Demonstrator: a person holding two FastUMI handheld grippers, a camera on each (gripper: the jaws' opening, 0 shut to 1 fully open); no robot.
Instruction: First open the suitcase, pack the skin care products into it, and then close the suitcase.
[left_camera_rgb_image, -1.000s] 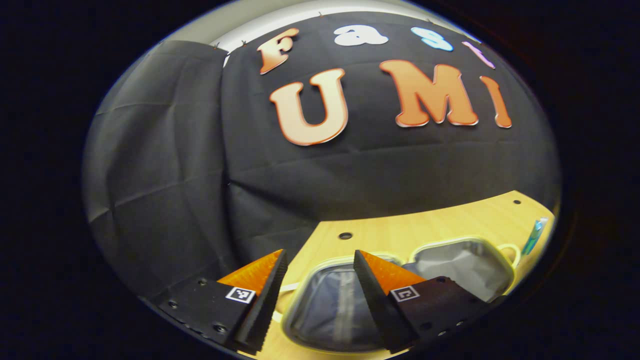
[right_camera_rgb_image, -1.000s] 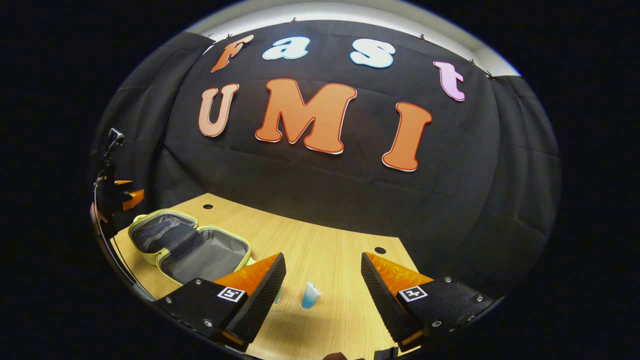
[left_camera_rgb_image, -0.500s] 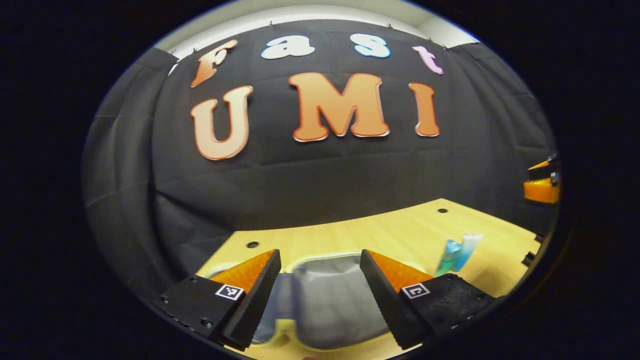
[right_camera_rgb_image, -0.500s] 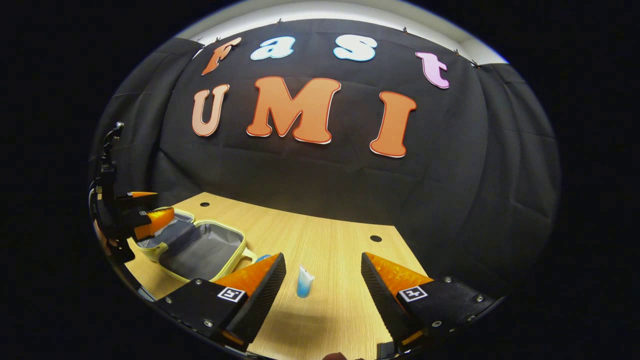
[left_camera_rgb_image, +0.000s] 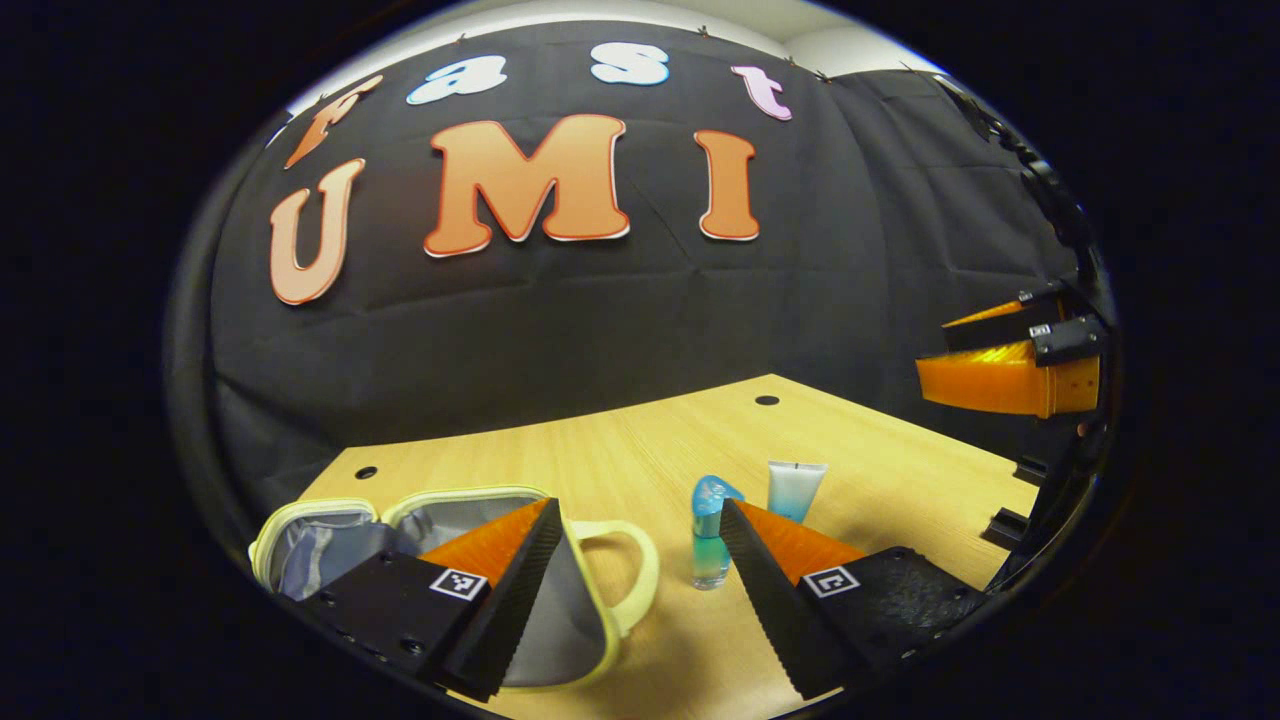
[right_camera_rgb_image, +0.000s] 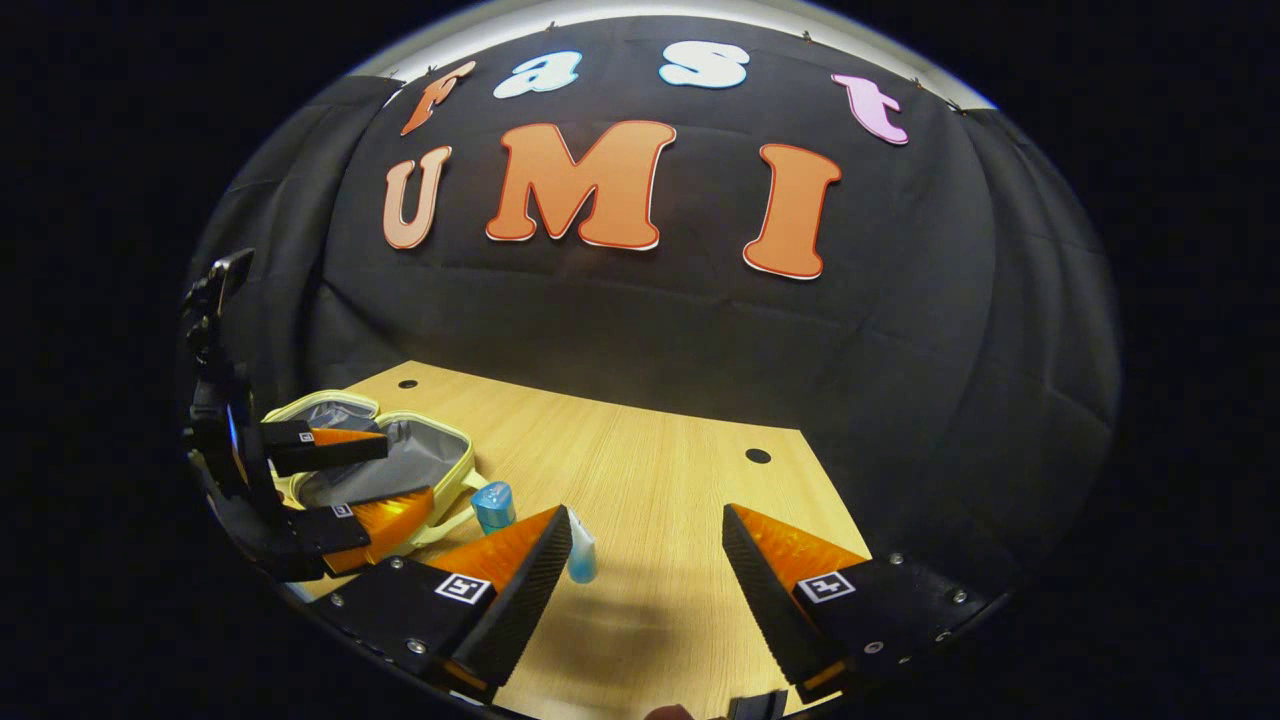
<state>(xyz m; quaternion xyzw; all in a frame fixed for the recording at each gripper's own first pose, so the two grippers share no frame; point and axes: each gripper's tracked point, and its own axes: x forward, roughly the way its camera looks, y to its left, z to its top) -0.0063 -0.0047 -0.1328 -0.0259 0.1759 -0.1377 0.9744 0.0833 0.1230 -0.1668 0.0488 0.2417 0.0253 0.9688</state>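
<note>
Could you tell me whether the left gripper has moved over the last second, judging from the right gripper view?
Yes. The left gripper has come from the table's left edge over the open suitcase, towards the blue bottle.

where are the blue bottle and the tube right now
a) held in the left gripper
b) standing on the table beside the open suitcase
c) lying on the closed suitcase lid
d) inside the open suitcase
b) The blue bottle and the tube stand upright on the bare wooden table, next to the handle of the open suitcase; the left gripper is open with nothing between its fingers.
</note>
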